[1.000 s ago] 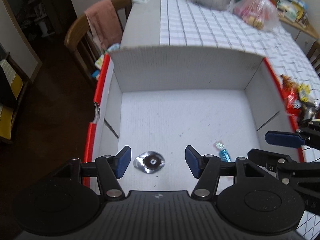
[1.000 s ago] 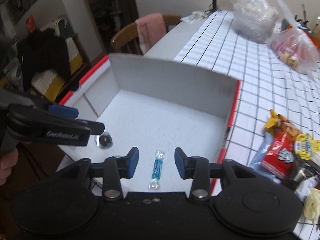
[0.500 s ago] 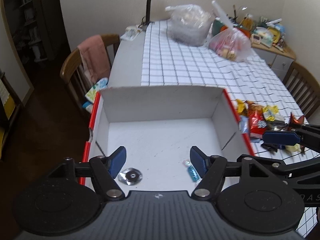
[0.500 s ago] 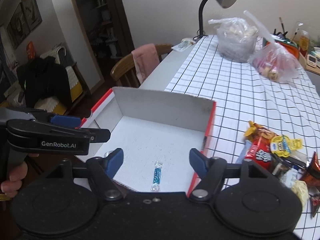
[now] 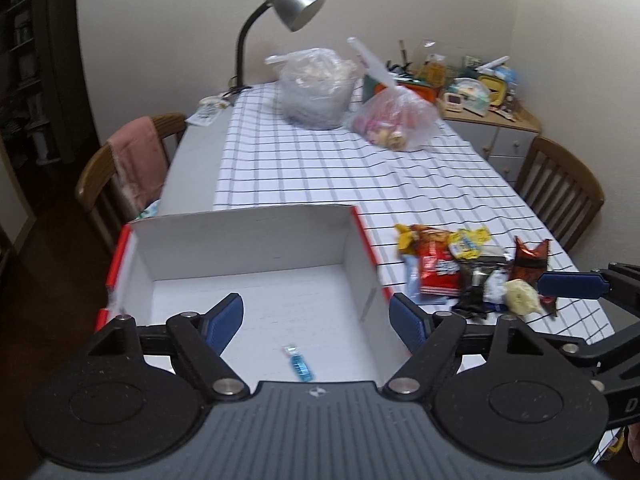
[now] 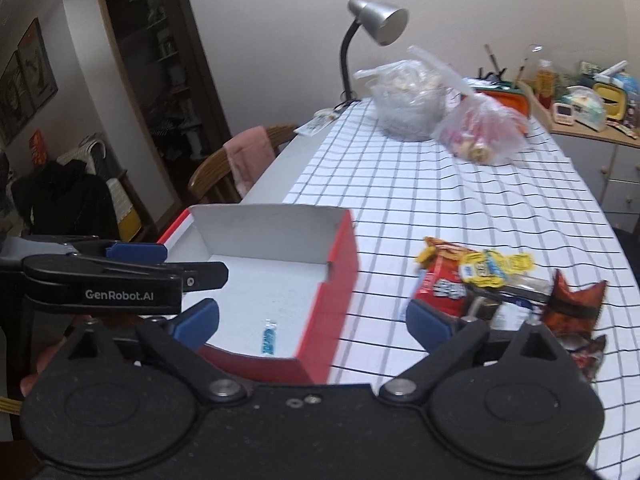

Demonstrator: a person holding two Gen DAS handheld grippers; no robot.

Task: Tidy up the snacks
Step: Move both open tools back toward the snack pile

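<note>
On the checked tabletop [image 5: 360, 184] beside the box [image 5: 256, 236], light, crinkly, slippery snack packets [image 6: 500, 292] best suit pinching at a flat edge; both the left claw [image 5: 316, 320] and right claw [image 6: 312, 318] gape empty.

My left gripper [image 5: 316, 318] hangs with its blue fingers [image 5: 224, 322] spread wide and nothing between them, over the near end of the white-lined box [image 5: 256, 240] with red outer walls. A blue-wrapped candy [image 5: 298, 362] lies on the box floor just below the gap between my fingertips, slightly nearer the right one. Beyond my right finger, outside the box wall, a pile of snack packets [image 5: 468, 272] sits on the checked tablecloth [image 5: 320, 172], with the blue tip of my right gripper [image 5: 572, 286] just beside it.
</note>
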